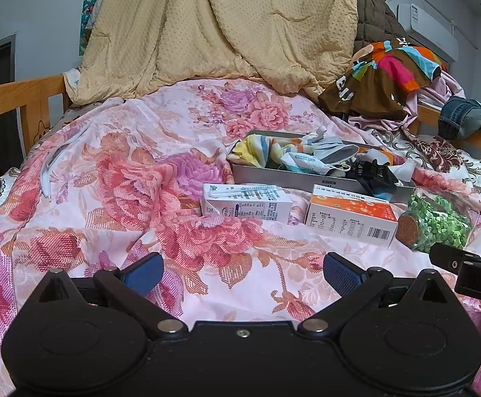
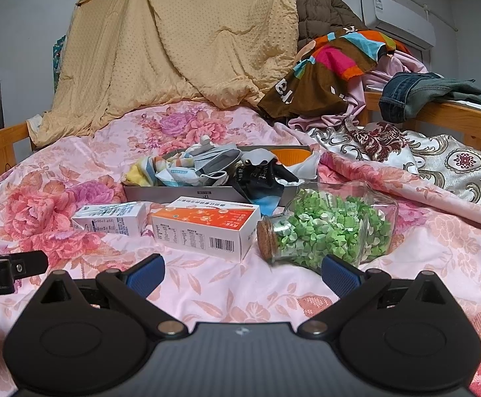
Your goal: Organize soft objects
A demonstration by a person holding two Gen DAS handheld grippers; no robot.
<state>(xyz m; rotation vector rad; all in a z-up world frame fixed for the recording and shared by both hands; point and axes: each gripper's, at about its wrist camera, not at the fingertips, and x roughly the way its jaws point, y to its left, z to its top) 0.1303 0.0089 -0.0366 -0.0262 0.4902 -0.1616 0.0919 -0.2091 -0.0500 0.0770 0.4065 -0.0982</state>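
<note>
Both the left gripper (image 1: 242, 273) and right gripper (image 2: 242, 273) hover spread and empty over the bed (image 1: 91, 198), short of the cartons, jar (image 2: 326, 228) and cloth-filled tray (image 2: 174, 194).

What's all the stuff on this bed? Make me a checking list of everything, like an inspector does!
Surface: bed with pink floral sheet, rumpled.
Job's things: grey tray heaped with soft cloths and a face mask; a black fabric piece hangs over its front edge.
Clutter: white carton, orange-and-white box, and corked glass jar of green bits lying on its side, all in front of the tray.
Grippers: left gripper and right gripper both open, empty, above the sheet.
Cables: nothing seen.
Surroundings: yellow quilt hanging behind, colourful clothes pile, jeans on wooden rail, air conditioner.
</note>
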